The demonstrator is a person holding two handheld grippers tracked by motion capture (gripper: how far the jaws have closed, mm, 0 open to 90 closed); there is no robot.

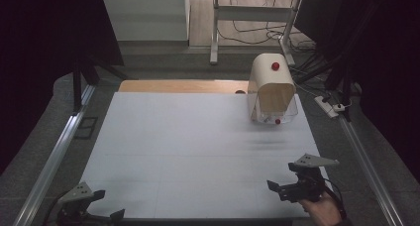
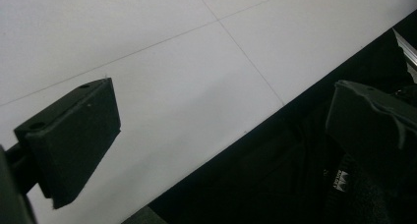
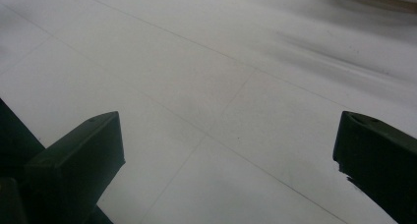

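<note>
At about 1 o'clock on the white worktop [image 1: 198,151], near its far right corner, a cream bread-bin-like container [image 1: 271,89] is seen, with a red knob [image 1: 275,66] on its curved top and a second red knob [image 1: 277,121] low on its clear front flap. It is well apart from both grippers. The right gripper [image 1: 285,186] is held at about 5 o'clock near the worktop's near edge, its jaws spread wide with nothing between them. The left gripper [image 1: 106,206] is held at about 7 o'clock at the near left corner, likewise wide and empty.

The step in hand is judged to be a reach by the right gripper toward the container. It would be done well if the jaws are kept wide and level, brought in straight from the front, and lined up on one red knob before being closed, so that the light box is not pushed back.

The whole layout is given by the high view. In the right gripper view the wide gap between the jaws is confirmed, and a red speck with a pale edge, perhaps the container, is caught at 1 o'clock. In the left gripper view the worktop's near edge is shown running between the jaws, with dark space beyond it.
</note>
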